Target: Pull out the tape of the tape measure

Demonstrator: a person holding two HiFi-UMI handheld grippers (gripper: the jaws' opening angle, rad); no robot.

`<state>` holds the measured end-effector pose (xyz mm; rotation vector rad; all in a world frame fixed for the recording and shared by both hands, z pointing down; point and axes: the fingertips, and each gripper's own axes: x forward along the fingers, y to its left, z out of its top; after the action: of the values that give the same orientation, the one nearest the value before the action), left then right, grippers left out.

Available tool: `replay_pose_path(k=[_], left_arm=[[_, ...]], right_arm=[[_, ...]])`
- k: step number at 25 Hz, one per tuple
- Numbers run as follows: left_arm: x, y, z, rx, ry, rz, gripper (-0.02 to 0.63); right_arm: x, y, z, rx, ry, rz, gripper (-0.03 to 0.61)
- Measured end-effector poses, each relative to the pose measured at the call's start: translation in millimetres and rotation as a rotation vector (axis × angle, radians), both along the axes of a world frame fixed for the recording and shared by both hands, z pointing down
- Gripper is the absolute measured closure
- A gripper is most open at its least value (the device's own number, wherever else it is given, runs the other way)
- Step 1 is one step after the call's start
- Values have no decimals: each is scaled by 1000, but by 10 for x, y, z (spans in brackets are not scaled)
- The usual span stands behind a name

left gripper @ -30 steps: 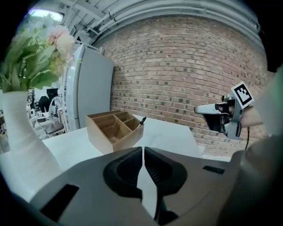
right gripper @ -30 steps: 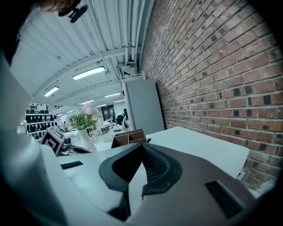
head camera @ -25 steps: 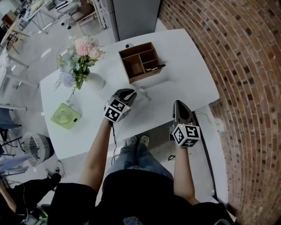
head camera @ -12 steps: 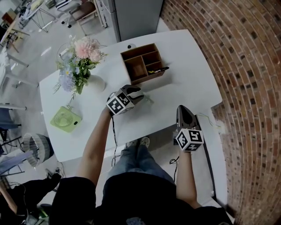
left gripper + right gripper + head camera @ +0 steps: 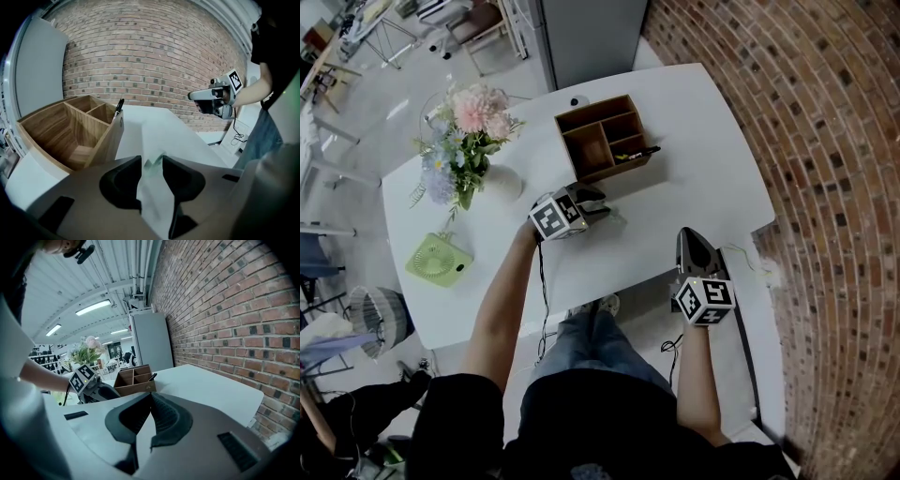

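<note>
Between the parted jaws of the left hand-held gripper (image 5: 596,202), just opened: the tape measure (image 5: 152,164), down on the white worktop (image 5: 703,150), near the wooden organiser (image 5: 602,141). Impossible to tell whether touching either pad. Small, pale green, blurred at the jaw tips; print too blurred to read. Well apart from the right hand-held gripper (image 5: 690,238), closed with jaws together on nothing, at the worktop's near edge. Black pen (image 5: 636,150) in one organiser compartment. Black-and-white square markers on both gripper cubes.
</note>
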<state>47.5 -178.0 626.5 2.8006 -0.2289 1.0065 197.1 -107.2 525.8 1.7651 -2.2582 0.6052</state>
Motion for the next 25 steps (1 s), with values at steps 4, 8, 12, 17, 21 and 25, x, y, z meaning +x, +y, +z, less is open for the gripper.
replay_pose_path(k=[4,8,12,17,21,25], left_arm=[[-12,59,-5,-5,-10,28,484],[-15,102,-45,23,-13,24,538],[14,195,-21,31,-28,31,538],[91,244,16,74,-35,30,546],[113,214,-5,91,-21,-2,554],[112,207,-88,102,4,-26,555]], right_arm=[[17,-4,10,-2,-2,5,577],[1,-9,7,-2,-8,0,577],[-32,1,12,-4,-9,-10,577],[-54,28,20,-4,-5,-15,577],[-45,54,21,-6,-2,-10,577],[-35,82,14,-5,-2,-6,577]])
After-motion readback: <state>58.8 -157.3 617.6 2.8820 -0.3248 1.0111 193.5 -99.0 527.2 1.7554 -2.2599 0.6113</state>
